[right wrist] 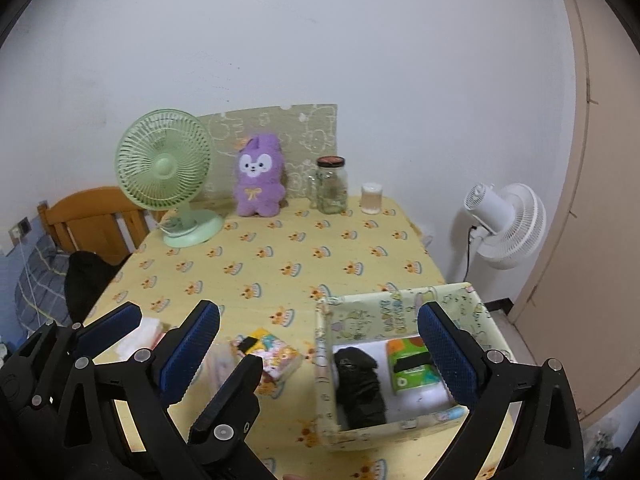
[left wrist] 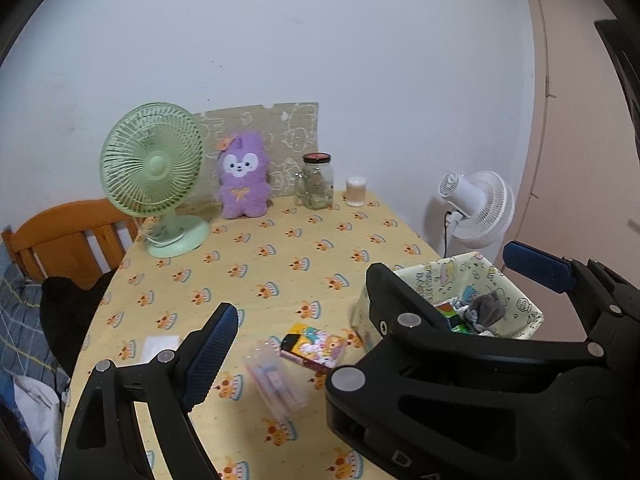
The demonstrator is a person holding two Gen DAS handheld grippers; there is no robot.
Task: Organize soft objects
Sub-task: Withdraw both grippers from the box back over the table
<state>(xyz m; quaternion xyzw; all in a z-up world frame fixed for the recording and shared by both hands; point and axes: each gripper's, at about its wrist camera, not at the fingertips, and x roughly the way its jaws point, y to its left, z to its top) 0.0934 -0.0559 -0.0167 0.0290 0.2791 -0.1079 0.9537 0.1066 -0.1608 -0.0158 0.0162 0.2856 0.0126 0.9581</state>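
Table (right wrist: 280, 264) is mostly bare, and the box (right wrist: 404, 428) at your near right already holds a few bits. Both grippers, left (right wrist: 174, 334) and right (right wrist: 320, 344), hang apart and empty. The plush (right wrist: 260, 176) sits far back, so reach over the tissue pack (right wrist: 276, 354) and pinch its belly.

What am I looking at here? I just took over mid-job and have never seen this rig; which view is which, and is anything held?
No robot arm: a person carries two hand-held grippers, each with a fisheye camera looking along its fingers. One view is from the left gripper, the other from the right gripper. Both are open and hold nothing. On the yellow tablecloth stand a green fan, a purple plush toy, a jar and a fabric box holding a black cloth and a tissue pack.
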